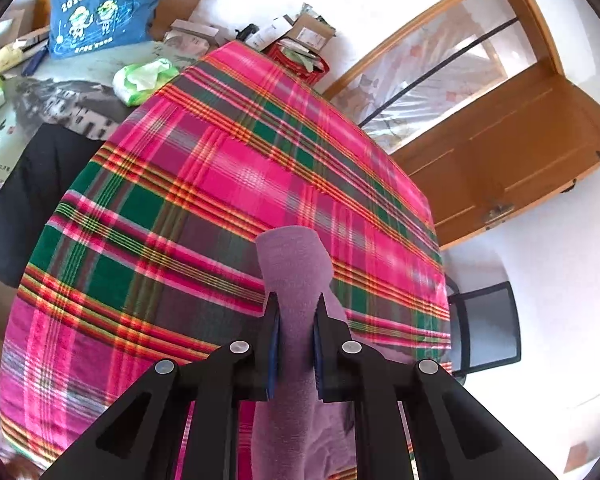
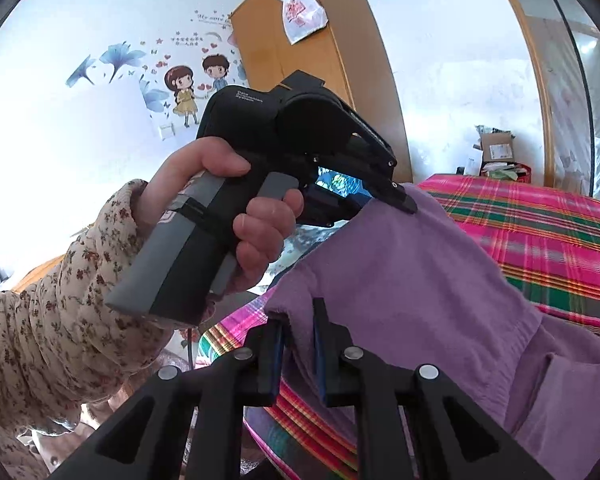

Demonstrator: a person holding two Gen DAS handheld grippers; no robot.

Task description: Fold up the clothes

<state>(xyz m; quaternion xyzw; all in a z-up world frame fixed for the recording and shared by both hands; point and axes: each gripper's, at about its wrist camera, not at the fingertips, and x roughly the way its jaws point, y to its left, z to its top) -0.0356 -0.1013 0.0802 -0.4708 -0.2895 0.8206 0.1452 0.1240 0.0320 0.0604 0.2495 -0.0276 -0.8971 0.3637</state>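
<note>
Purple garment (image 2: 412, 280) hangs above the plaid bedspread (image 1: 220, 200), left gripper (image 1: 296, 312) and right gripper (image 2: 298, 320) fingers both clenched on its edge. Upper right, a red basket (image 1: 300, 66) holds papers.

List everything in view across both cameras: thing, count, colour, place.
Garment: one, purple, lifted over the bed, gripped by both tools.
Plaid sheet: one, pink and green, spread over the bed.
Tote bag: one, blue, upright on the cluttered surface behind.
Tissue pack: one, green and white, at the sheet's far edge.
Dark cloth: one, black, left of the sheet.
Door: one, brown wood, right.
Wardrobe: one, wood; white plastic bag hanging on it.
Wall stickers: several, blue flowers and cartoon couple.
Left tool: black, shut on garment.
Right tool: black, shut on garment.
Hand: one, floral sleeve.
</note>
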